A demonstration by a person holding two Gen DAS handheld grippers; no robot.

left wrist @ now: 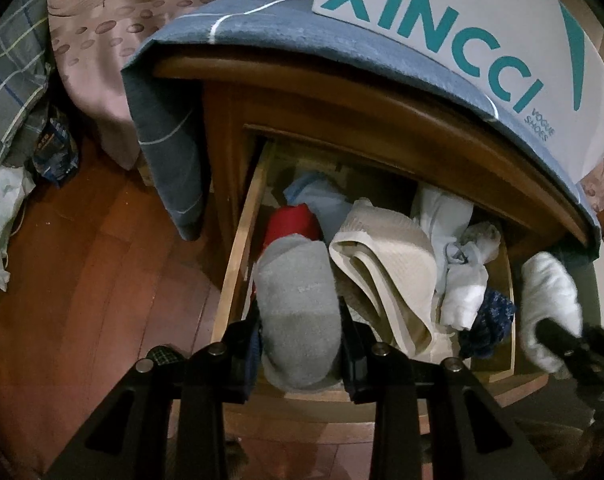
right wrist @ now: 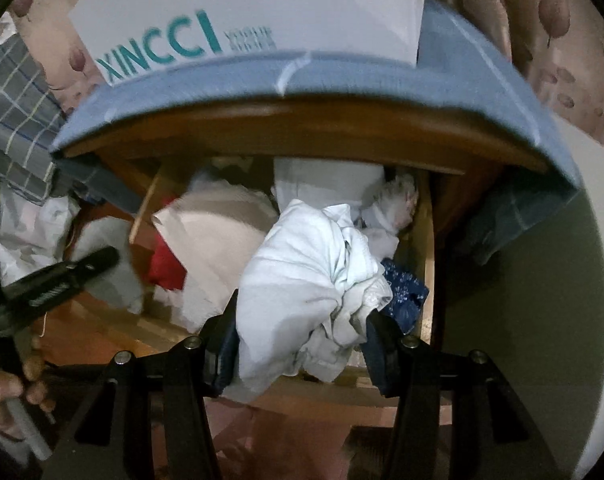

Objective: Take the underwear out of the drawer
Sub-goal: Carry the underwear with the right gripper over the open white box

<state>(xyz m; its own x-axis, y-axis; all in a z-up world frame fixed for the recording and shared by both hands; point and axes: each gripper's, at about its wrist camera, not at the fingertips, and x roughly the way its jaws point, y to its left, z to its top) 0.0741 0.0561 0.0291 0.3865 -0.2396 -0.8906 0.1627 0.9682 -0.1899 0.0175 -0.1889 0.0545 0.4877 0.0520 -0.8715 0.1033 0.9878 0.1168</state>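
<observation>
The wooden drawer stands pulled out and is full of folded clothes. In the left wrist view my left gripper is shut on a grey garment at the drawer's front left. Behind it lie a red piece, a beige ribbed piece and a dark blue patterned piece. At the right, my right gripper holds a white garment raised above the drawer's right side. In the right wrist view the right gripper is shut on that white garment over the drawer. The left gripper shows at the left.
A blue cloth and a white XINCCI shoe box cover the nightstand top, which overhangs the drawer. Red-brown wooden floor lies to the left, with bedding and bags beyond. A person's hand grips the left tool's handle.
</observation>
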